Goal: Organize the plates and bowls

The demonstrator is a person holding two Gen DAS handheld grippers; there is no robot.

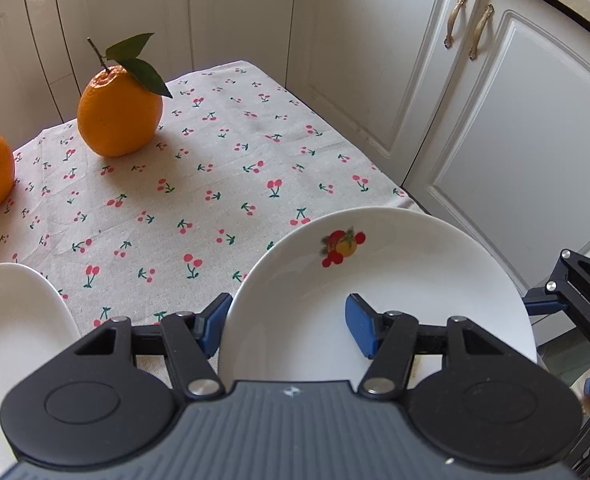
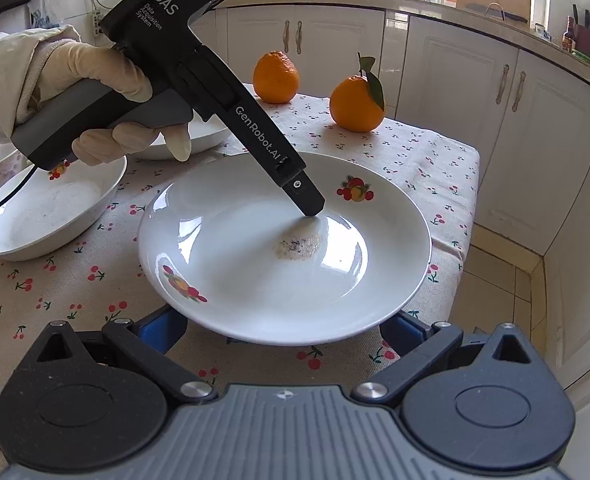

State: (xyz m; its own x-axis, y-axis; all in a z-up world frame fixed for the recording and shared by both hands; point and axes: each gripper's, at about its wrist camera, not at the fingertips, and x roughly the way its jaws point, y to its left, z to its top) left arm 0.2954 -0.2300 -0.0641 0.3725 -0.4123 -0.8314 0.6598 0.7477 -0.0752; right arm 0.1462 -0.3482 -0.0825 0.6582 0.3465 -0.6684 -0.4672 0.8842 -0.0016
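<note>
A white plate with fruit prints [image 2: 255, 280] sits on the cherry-print tablecloth [image 2: 63, 272] near the table's right edge; it also shows in the left wrist view [image 1: 415, 280]. My left gripper [image 1: 287, 326] is open, one blue pad outside the plate's left rim and the other over its inside. In the right wrist view the left gripper's body [image 2: 271, 156] reaches down into the plate. My right gripper [image 2: 285, 330] is open, its blue fingers [image 2: 163, 330] low beside the plate's near rim. A second white dish [image 2: 51, 208] lies to the left, also seen in the left wrist view [image 1: 15, 344].
Two oranges [image 2: 357, 102] [image 2: 275, 76] stand at the back of the table; the leafy one shows in the left wrist view [image 1: 119, 114]. Another dish [image 2: 199, 136] lies behind the hand. White cabinets [image 2: 447, 80] surround the table. The table edge [image 2: 471, 208] drops to tiled floor.
</note>
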